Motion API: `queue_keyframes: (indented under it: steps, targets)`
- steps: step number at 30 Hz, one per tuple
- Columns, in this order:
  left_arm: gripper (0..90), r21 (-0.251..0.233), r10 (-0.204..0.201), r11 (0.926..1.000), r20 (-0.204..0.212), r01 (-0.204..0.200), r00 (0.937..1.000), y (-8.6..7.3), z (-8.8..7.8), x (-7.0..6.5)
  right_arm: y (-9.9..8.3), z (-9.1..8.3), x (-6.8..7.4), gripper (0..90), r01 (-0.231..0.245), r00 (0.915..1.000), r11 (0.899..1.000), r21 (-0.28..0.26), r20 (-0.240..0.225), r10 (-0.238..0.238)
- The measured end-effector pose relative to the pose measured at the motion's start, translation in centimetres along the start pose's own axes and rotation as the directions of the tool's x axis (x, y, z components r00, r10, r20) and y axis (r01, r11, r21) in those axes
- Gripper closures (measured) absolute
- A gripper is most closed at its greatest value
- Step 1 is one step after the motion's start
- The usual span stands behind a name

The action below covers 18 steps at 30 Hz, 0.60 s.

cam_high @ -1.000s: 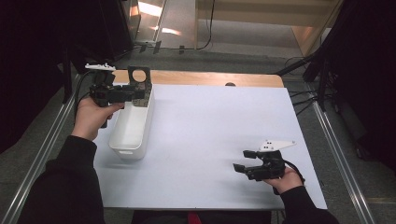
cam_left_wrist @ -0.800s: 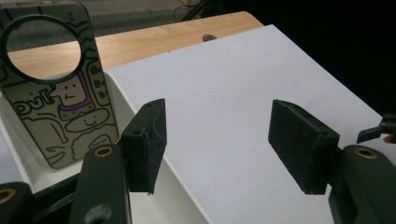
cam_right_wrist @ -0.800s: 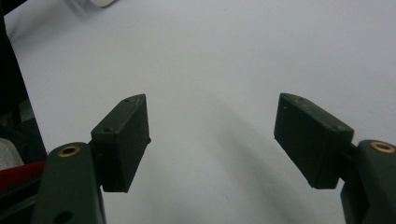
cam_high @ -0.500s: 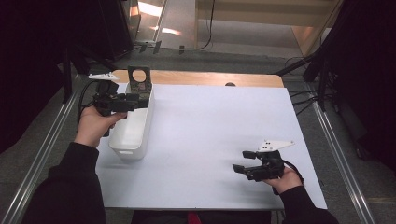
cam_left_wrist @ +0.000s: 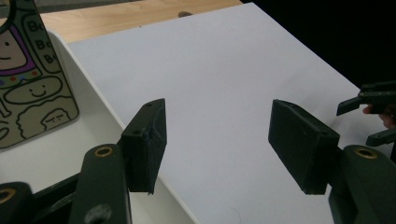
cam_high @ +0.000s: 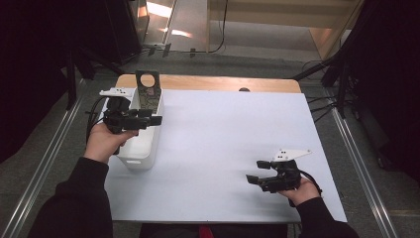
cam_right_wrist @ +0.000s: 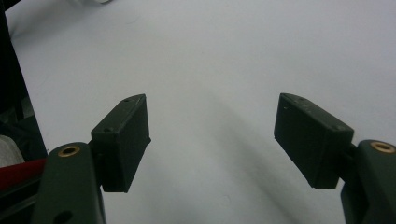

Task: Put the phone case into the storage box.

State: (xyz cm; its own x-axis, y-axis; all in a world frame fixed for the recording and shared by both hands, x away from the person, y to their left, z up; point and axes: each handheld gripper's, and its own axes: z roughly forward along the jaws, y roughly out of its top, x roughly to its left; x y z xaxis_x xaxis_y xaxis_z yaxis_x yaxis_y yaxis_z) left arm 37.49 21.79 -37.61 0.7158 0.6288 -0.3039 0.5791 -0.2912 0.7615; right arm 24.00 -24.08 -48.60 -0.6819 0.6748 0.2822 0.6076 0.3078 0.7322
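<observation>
A white oblong bin (cam_high: 142, 151) stands at the left edge of the white sheet. At its far end a flat card (cam_high: 147, 90) with a round hole and cartoon faces stands upright; in the left gripper view that card (cam_left_wrist: 29, 88) sits at the upper left. My left gripper (cam_high: 152, 119) hovers over the bin, pointing right, jaws open and empty (cam_left_wrist: 217, 140). My right gripper (cam_high: 255, 172) rests low over the sheet at the front right, jaws open with nothing between them (cam_right_wrist: 212, 140).
The white sheet (cam_high: 223, 129) covers most of a wooden table (cam_high: 213, 83), whose bare strip shows along the far edge. Metal rails (cam_high: 356, 158) run down both sides. The right gripper (cam_left_wrist: 369, 105) appears far off in the left gripper view.
My left gripper has moved along the bin toward the person and a little lower. The right gripper has kept still.
</observation>
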Motion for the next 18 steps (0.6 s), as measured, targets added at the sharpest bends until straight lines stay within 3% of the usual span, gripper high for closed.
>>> queue_keyframes:
  steps: [18]
  targets:
    - [37.0, 0.004, 0.04, 0.9992, 0.016, -0.04, 0.9991, -2.1, 0.2, -1.5, 0.0, -0.1, 0.1, 25.8, -0.002, 1.0, 1.0, -0.001, -0.002, 0.002]
